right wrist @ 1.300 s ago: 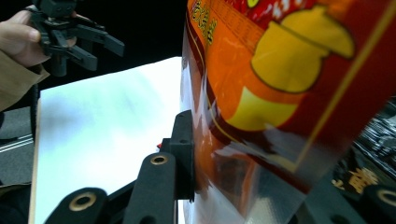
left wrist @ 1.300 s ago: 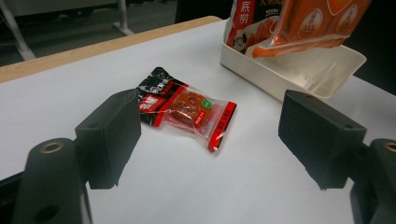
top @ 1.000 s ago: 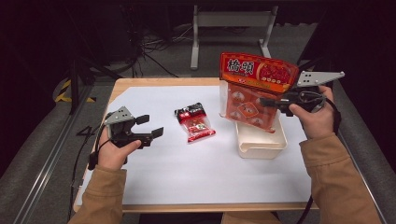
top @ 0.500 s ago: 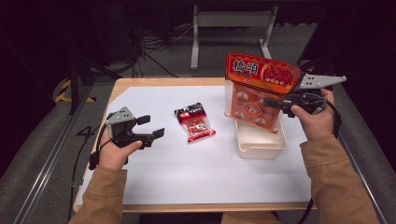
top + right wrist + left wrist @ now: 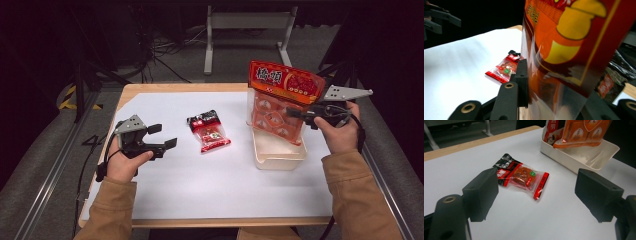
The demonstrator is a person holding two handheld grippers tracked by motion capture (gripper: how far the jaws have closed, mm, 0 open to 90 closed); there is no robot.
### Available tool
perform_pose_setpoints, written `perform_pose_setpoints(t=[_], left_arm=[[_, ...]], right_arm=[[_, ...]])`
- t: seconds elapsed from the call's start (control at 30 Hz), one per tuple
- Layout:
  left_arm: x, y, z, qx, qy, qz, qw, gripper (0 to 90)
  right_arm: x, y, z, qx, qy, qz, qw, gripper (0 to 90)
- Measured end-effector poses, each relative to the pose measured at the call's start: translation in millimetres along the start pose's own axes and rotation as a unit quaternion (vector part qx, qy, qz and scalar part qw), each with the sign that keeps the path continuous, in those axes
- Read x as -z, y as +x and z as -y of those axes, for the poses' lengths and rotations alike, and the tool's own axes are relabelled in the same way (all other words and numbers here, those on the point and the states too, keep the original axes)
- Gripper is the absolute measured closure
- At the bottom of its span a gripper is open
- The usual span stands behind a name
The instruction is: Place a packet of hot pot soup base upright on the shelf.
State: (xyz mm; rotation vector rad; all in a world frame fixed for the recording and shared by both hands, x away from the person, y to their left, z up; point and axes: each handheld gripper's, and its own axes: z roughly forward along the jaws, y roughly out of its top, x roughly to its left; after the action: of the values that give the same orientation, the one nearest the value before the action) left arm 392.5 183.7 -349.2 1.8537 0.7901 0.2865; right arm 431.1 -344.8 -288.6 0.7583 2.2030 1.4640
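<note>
A large orange-red snack bag hangs upright with its lower end in the cream tray. My right gripper is shut on the bag's right side. In the right gripper view the bag sits between the black jaws. A small red-and-black snack packet lies flat on the white table cover, mid-table. My left gripper hovers open to the left of that packet. The left gripper view has the packet lying ahead between the wide-apart jaws, with the tray beyond.
A white sheet covers the wooden table. Dark floor, cables and a metal stand lie beyond the far edge. Grey rails run along both sides of the table.
The right gripper has shifted the big bag slightly right and down toward the tray. The left gripper has stayed in place, open.
</note>
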Motion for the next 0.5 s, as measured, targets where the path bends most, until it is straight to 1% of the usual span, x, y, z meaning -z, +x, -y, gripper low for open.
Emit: perform_pose_setpoints(t=[0.17,0.3,0.4,0.47,0.5], left_arm=[[-0.2,-1.0,0.1,-0.001,-0.001,0.0,1.0,19.7],[-0.4,-1.1,0.2,-0.002,-0.001,0.001,1.0,19.7],[-0.1,-0.9,0.2,-0.003,-0.001,0.001,1.0,19.7],[-0.3,-1.0,0.2,-0.004,-0.001,0.001,1.0,19.7],[-0.5,-1.4,0.3,-0.001,-0.001,0.002,1.0,19.7]], right_arm=[[2.5,-2.1,5.8,-0.009,-0.004,0.011,0.9999,70.3],[2.4,-2.8,7.5,-0.009,-0.002,0.019,0.9998,70.3],[2.9,-2.1,9.3,-0.011,0.0,0.03,0.9995,70.3],[2.0,-1.4,11.4,-0.014,0.009,0.041,0.999,70.3],[1.3,-1.4,12.4,-0.015,0.012,0.041,0.999,70.3]])
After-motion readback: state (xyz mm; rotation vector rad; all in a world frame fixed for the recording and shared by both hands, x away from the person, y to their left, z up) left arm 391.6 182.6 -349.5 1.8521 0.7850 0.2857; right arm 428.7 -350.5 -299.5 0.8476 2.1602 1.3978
